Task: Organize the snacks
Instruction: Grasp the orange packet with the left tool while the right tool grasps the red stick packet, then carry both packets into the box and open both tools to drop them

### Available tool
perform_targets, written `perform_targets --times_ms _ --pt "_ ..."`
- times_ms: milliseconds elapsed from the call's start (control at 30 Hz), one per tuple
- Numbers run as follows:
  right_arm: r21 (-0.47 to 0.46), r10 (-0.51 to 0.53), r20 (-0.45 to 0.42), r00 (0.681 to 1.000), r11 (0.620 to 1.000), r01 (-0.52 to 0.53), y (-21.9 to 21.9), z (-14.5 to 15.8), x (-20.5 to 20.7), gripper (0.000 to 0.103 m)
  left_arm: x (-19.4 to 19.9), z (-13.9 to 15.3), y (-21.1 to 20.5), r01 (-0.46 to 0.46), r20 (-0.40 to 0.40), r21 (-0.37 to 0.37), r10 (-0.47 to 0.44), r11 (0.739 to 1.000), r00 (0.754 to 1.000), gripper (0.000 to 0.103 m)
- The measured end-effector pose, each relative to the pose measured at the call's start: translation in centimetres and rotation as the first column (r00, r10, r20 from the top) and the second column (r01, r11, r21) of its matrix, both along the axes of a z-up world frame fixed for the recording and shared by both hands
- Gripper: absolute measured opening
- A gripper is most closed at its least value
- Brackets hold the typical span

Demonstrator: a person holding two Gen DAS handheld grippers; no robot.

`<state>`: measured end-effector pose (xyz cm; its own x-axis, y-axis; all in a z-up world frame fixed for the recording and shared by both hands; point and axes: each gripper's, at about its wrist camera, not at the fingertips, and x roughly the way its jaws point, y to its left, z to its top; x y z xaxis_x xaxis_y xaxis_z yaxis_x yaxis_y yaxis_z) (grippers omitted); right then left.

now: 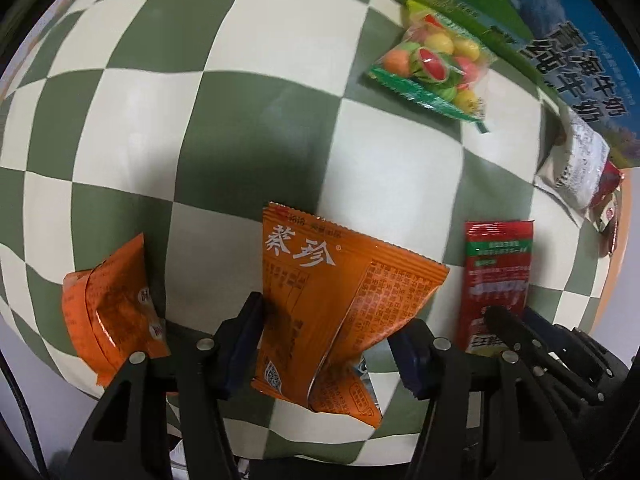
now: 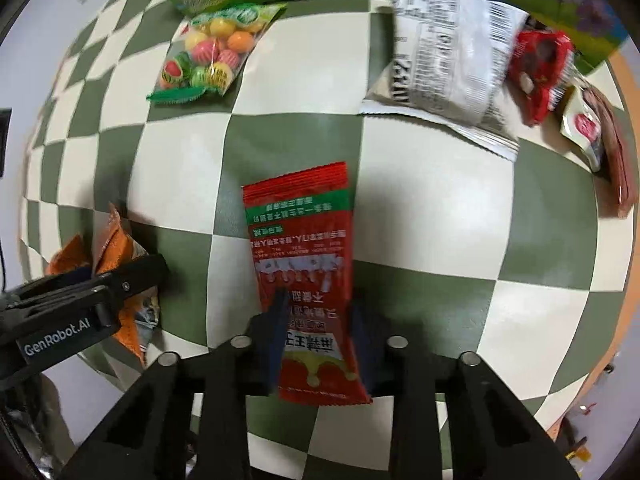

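Note:
In the left wrist view my left gripper (image 1: 328, 340) stands with its jaws around a crumpled orange snack packet (image 1: 336, 300), pinching its lower part. A second orange packet (image 1: 112, 304) lies to its left. In the right wrist view my right gripper (image 2: 320, 332) is shut on the near end of a red snack packet (image 2: 304, 264) that lies lengthwise over the checkered cloth. The red packet also shows in the left wrist view (image 1: 498, 276), with the right gripper's fingers (image 1: 516, 328) on it. The left gripper's body (image 2: 72, 304) shows at the left of the right wrist view.
A green-and-cream checkered cloth (image 2: 420, 220) covers the table. A bag of colourful fruit candies (image 2: 208, 56) lies at the back left, a white packet (image 2: 448, 72) and small red packets (image 2: 540, 72) at the back right. A blue-green milk carton box (image 1: 560, 32) stands behind.

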<state>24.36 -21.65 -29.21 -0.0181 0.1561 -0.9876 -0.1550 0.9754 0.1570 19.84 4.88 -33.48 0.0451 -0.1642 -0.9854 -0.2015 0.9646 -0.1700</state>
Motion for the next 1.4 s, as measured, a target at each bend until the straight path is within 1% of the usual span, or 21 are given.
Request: perform_targets --times_ms 100,167,233,300,367,400,433,533,567,667,700,733,800,833,967,1067,1100,1200,1267,1333,1400 --pt "0.032 -0.019 0.007 1.000 0.999 0.019 -1.0 0.9 0.0 0.016 -0.3 1.1 -1.2 0.024 0.027 0.011 -0.025 1.000 0.999 0.057" --pt "0.040 -0.007 0.007 1.000 0.999 0.007 -1.3 1.0 0.1 0.016 -0.3 1.2 -2.0 0.045 0.033 0.035 -0.046 0.998 0.998 0.057" --pt "0.061 0.000 -0.032 0.999 0.998 0.002 -1.0 0.5 0.3 0.020 0.1 0.9 -2.3 0.052 0.028 0.062 -0.054 0.997 0.998 0.057" --pt "0.064 0.027 -0.063 0.998 0.998 -0.023 0.0 -0.4 0.5 0.051 0.0 0.0 -1.6 0.044 0.017 0.102 -0.046 0.994 0.999 0.056" --pt "0.027 0.058 -0.048 0.997 0.998 -0.057 0.8 -1.1 -0.3 0.061 0.0 -0.8 -2.0 0.024 0.006 0.121 -0.025 0.992 1.000 0.056" --pt "-0.006 0.080 -0.031 0.996 0.997 -0.080 1.6 -1.2 -0.6 0.062 -0.2 -1.2 -1.3 0.007 -0.003 0.121 -0.006 0.993 1.000 0.056" --pt "-0.040 0.095 -0.008 0.995 0.995 -0.095 2.3 -1.4 -0.8 0.062 -0.2 -1.5 -1.0 -0.006 -0.009 0.120 0.007 0.993 1.000 0.056" --pt "-0.100 0.113 0.037 0.993 0.989 -0.108 3.6 -1.9 -1.3 0.052 -0.6 -1.6 -0.3 -0.037 -0.019 0.119 0.040 0.992 0.999 0.056" --pt "-0.094 0.113 0.046 0.993 0.990 -0.108 3.4 -1.7 -1.6 0.048 -0.5 -1.6 -1.0 -0.042 -0.017 0.118 0.045 0.992 0.999 0.056" --pt "-0.038 0.085 0.050 0.995 0.996 -0.084 2.5 -0.7 -2.1 0.045 -0.5 -1.0 -0.9 -0.048 -0.005 0.104 0.049 0.993 0.999 0.056" --pt "-0.024 0.076 0.049 0.996 0.997 -0.074 1.4 -0.1 -2.1 0.045 -0.6 -0.5 -1.1 -0.051 0.002 0.090 0.051 0.995 0.999 0.056" --pt "-0.005 0.065 0.049 0.997 0.998 -0.065 0.9 0.5 -2.2 0.045 -1.0 -0.2 0.1 -0.051 0.010 0.078 0.051 0.996 0.999 0.056" --pt "0.032 0.040 0.066 0.997 0.999 -0.042 -0.6 2.1 -2.3 0.045 -1.7 1.3 1.1 -0.049 0.033 0.052 0.048 0.997 0.998 0.056" --pt "0.047 0.031 0.074 0.997 0.998 -0.035 -1.1 2.8 -2.4 0.045 -1.7 2.3 3.2 -0.043 0.051 0.035 0.042 0.998 0.998 0.056" --pt "0.133 -0.026 0.123 0.992 0.991 0.010 -4.4 6.9 -1.4 0.045 -1.1 6.9 2.6 -0.010 0.132 -0.024 0.013 1.000 0.991 0.056" --pt "0.196 -0.072 0.177 0.981 0.980 0.037 -6.4 11.6 0.5 0.045 0.5 11.4 1.3 0.037 0.211 -0.061 -0.023 0.997 0.977 0.057" --pt "0.211 -0.086 0.193 0.977 0.976 0.044 -8.4 13.1 1.8 0.045 1.3 13.4 0.3 0.062 0.242 -0.073 -0.042 0.995 0.969 0.057" --pt "0.249 -0.124 0.257 0.958 0.967 0.059 -8.8 17.2 4.6 0.045 4.7 18.1 -1.9 0.119 0.306 -0.101 -0.083 0.988 0.948 0.057" --pt "0.265 -0.145 0.288 0.947 0.962 0.066 -8.8 19.1 7.1 0.045 7.7 18.8 -4.8 0.149 0.339 -0.098 -0.108 0.984 0.935 0.057" --pt "0.259 -0.166 0.325 0.931 0.962 0.081 -9.6 21.0 10.3 0.045 10.6 20.4 -5.9 0.174 0.372 -0.064 -0.139 0.983 0.918 0.057" --pt "0.234 -0.180 0.351 0.919 0.967 0.100 -10.7 21.8 13.0 0.045 13.8 21.5 -6.7 0.198 0.386 -0.025 -0.173 0.980 0.906 0.057"
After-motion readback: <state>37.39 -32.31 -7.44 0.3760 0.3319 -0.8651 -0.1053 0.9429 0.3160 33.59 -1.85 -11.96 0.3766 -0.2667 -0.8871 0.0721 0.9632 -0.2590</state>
